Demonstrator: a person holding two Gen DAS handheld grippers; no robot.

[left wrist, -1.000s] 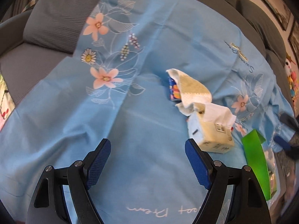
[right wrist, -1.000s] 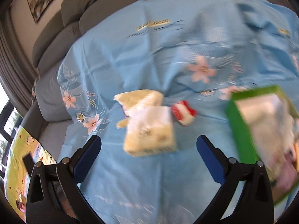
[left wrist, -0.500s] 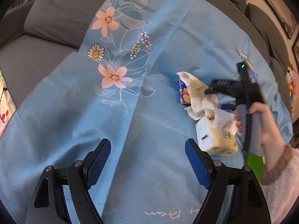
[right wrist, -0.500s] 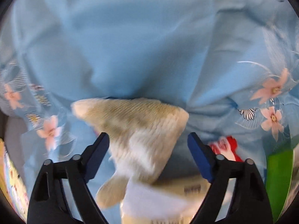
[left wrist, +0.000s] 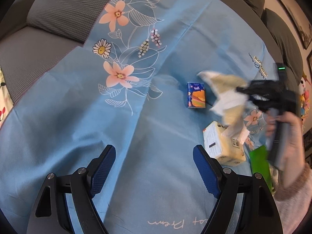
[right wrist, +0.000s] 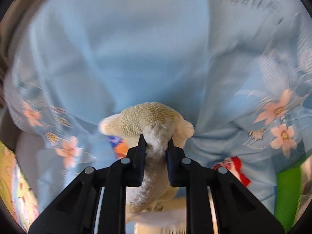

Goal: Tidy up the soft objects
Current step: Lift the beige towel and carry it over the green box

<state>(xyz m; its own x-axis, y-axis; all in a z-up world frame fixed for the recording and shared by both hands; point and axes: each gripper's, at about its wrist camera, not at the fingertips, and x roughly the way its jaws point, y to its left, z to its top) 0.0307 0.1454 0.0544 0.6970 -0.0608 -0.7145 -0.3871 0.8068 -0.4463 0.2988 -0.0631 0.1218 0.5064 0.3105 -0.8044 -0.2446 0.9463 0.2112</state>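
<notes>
A cream waffle-weave cloth (right wrist: 150,117) is bunched between the pads of my right gripper (right wrist: 156,142), whose jaws are closing and press on it. In the left wrist view the cloth (left wrist: 224,93) hangs lifted and blurred from the right gripper (left wrist: 241,90), above a pale yellow tissue box (left wrist: 222,144). A small blue tissue pack (left wrist: 196,95) with an orange picture lies to its left on the blue floral sheet (left wrist: 156,48). My left gripper (left wrist: 153,150) stands open over bare sheet, with nothing between its fingers.
A green box (left wrist: 259,161) sits at the right edge beside the tissue box. A red and white item (right wrist: 232,165) lies on the sheet near the green box (right wrist: 286,191). Grey sofa cushions (left wrist: 39,48) border the sheet at left. A hand (left wrist: 288,132) holds the right gripper.
The right gripper came in over the cream cloth, closed on it and lifted it off the small blue pack. The left gripper shifted slightly and stayed open.
</notes>
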